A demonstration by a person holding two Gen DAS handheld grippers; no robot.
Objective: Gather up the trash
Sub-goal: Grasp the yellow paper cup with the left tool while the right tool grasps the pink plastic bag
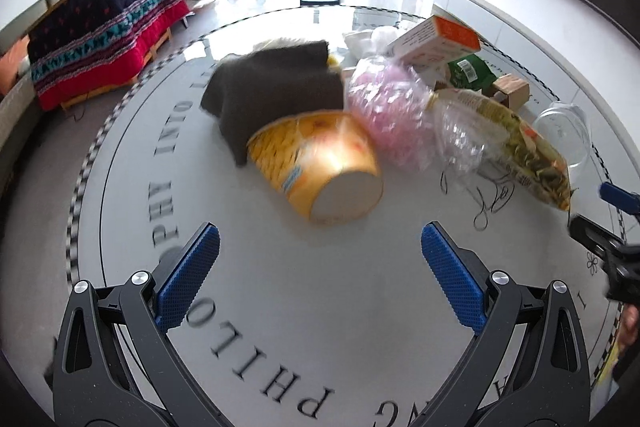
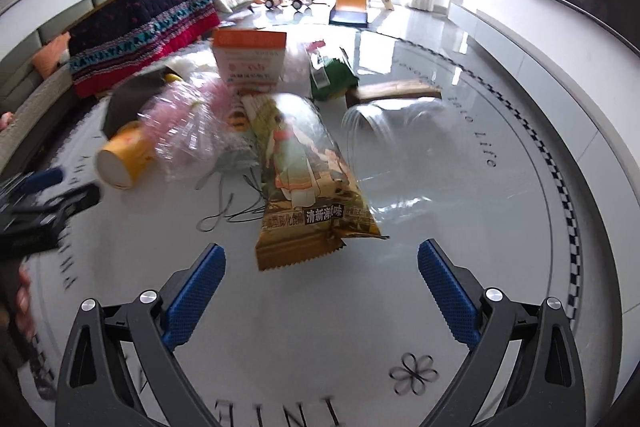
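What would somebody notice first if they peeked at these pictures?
Probably the heap of trash on the round grey table with big letters printed on it. A yellow paper cup lies tipped on its side just ahead of the open left gripper, and a crinkly snack bag points at the open right gripper. Behind, a pink plastic bag glitters.

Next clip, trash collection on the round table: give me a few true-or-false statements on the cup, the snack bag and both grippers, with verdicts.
1. The yellow paper cup stands upright. False: it lies on its side, base towards the left wrist camera.
2. The left gripper has its jaws wide apart and holds nothing. True.
3. The right gripper is clamped on the snack bag. False: its jaws are apart, and the bag lies on the table ahead of them.
4. A dark cloth lies behind the cup. True.
5. The orange-and-white carton sits at the far side of the pile. True.
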